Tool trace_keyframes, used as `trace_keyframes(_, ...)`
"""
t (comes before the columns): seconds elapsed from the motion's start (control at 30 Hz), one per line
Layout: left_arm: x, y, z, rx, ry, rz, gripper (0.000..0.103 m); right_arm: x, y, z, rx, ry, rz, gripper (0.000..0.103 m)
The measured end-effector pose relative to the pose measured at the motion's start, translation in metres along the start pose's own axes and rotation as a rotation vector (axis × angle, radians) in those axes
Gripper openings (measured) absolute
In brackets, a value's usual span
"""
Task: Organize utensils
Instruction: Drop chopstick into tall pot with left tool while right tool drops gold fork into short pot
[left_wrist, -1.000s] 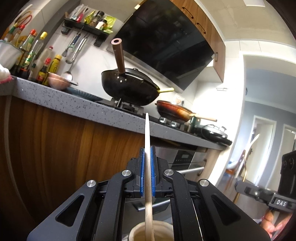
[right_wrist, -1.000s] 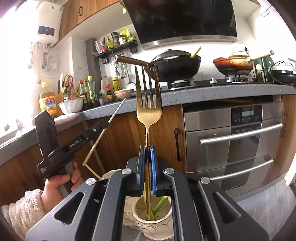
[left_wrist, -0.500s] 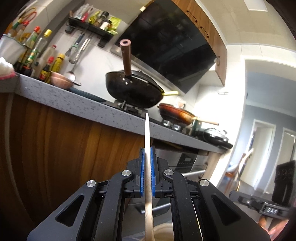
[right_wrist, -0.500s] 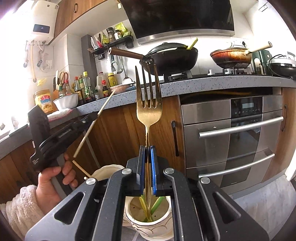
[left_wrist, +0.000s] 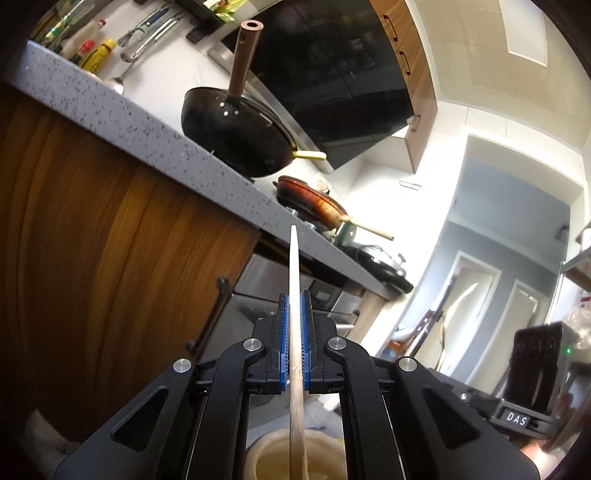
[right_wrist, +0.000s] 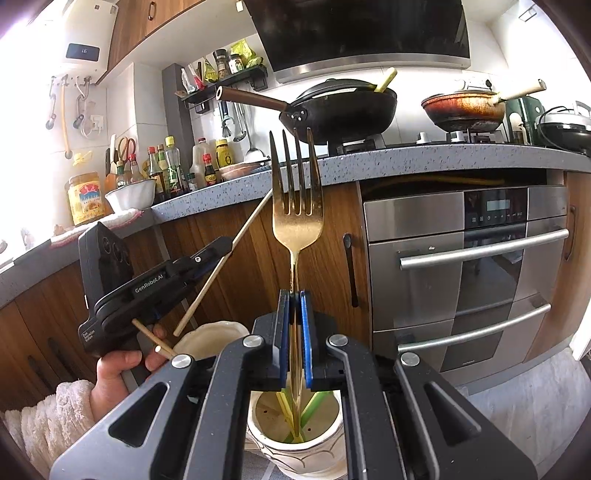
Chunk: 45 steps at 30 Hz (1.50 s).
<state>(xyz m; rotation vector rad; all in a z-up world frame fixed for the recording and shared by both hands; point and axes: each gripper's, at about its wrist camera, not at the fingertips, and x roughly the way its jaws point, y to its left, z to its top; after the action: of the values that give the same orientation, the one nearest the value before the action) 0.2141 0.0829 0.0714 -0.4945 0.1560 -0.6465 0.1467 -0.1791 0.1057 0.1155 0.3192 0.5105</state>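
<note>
My right gripper (right_wrist: 294, 306) is shut on a gold fork (right_wrist: 297, 206), tines up, with its handle end down inside a white ceramic cup (right_wrist: 325, 443) that holds green sticks. My left gripper (left_wrist: 294, 306) is shut on a wooden chopstick (left_wrist: 294, 295), held over a second cream cup (left_wrist: 325, 454). In the right wrist view the left gripper (right_wrist: 218, 254) holds the chopstick (right_wrist: 221, 262) slanted above that cup (right_wrist: 207, 334), left of the fork. Another chopstick (right_wrist: 153, 338) sticks out of this cup.
A grey counter (right_wrist: 406, 158) runs behind, with a black wok (right_wrist: 340, 110), a rusty pan (right_wrist: 465, 110), bottles (right_wrist: 166, 166) and a white bowl (right_wrist: 131, 194). Below are wooden cabinet doors (right_wrist: 236, 266) and a steel oven (right_wrist: 472, 266).
The left gripper has tilted and swung with the chopstick, bringing it more over the cream cup. The right gripper has lowered the fork slightly into the white cup.
</note>
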Motion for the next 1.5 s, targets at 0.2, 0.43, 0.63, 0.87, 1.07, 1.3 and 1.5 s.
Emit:
trace_keyframes(0.2,0.000,-0.002,-0.009,-0.012,0.005,-0.028,0.006,0.004,0.000,-0.005,0.002,0.013,0.006,0.006)
trace_keyframes(0.43,-0.004,0.002,-0.019,-0.024,-0.004,-0.024,0.006,0.006,0.002,-0.009,-0.004,0.015,0.007,0.006)
trace_keyframes(0.63,-0.016,-0.005,-0.017,0.007,0.013,-0.006,0.006,0.008,-0.001,-0.015,-0.003,0.043,0.000,0.006)
trace_keyframes(0.87,-0.039,-0.023,-0.026,0.122,0.095,0.087,0.006,0.012,-0.003,-0.029,0.006,0.095,-0.006,0.006)
trace_keyframes(1.07,-0.049,-0.035,-0.027,0.198,0.160,0.175,0.007,0.017,-0.010,-0.039,0.033,0.158,-0.029,0.006)
trace_keyframes(1.3,-0.062,-0.040,-0.023,0.235,0.184,0.253,0.022,0.017,-0.015,-0.038,0.055,0.167,-0.050,0.006)
trace_keyframes(1.5,-0.081,-0.049,-0.016,0.258,0.187,0.324,0.050,0.014,-0.019,-0.036,0.084,0.177,-0.050,0.028)
